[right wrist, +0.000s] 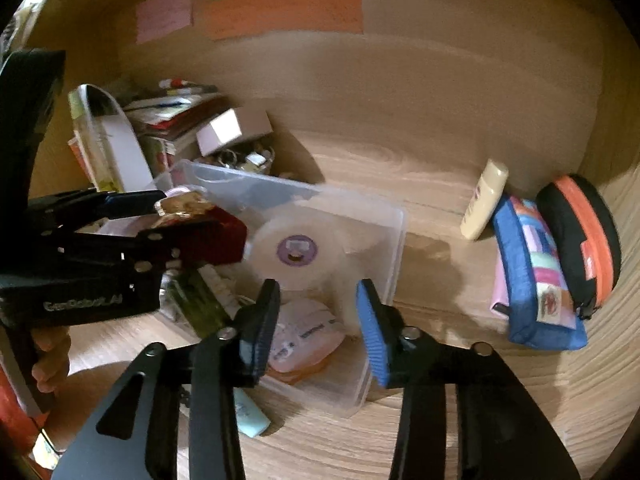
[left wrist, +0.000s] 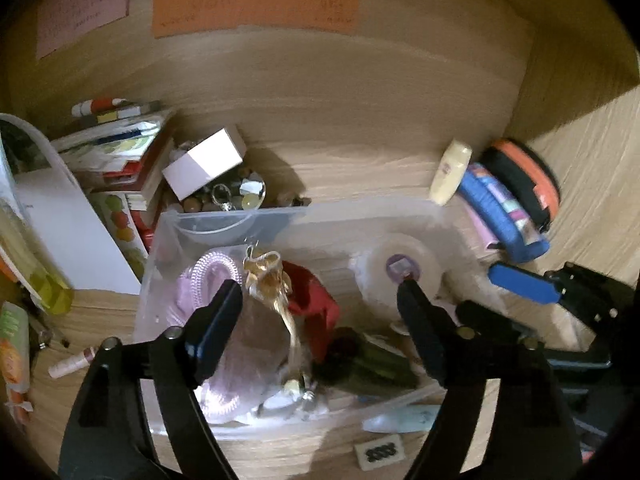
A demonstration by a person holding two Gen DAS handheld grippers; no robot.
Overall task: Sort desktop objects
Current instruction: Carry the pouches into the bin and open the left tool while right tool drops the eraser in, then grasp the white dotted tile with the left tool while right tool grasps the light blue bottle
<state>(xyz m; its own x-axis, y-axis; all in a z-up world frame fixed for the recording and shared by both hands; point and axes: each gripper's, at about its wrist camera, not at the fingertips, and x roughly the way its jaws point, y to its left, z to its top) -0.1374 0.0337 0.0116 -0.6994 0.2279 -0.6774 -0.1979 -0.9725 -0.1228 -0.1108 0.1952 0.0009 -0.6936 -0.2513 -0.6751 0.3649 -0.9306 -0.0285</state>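
Left wrist view: left claw [left wrist: 320, 288] spread wide above clear bin [left wrist: 168, 220], gripping nothing. Right wrist view: right claw [right wrist: 318, 292] partly open, empty, over bin's near corner.

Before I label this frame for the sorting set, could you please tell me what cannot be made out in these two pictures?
- Notes on the back wall: writing blurred in both views.
- Green item in the clear bin: dark, partly behind the left tool; kind unclear.
- Pale tube before the bin: mostly behind a right tool finger.
- Trinket heap under the white box: too small and jumbled.
- Items at the left edge, left wrist view: cut off.
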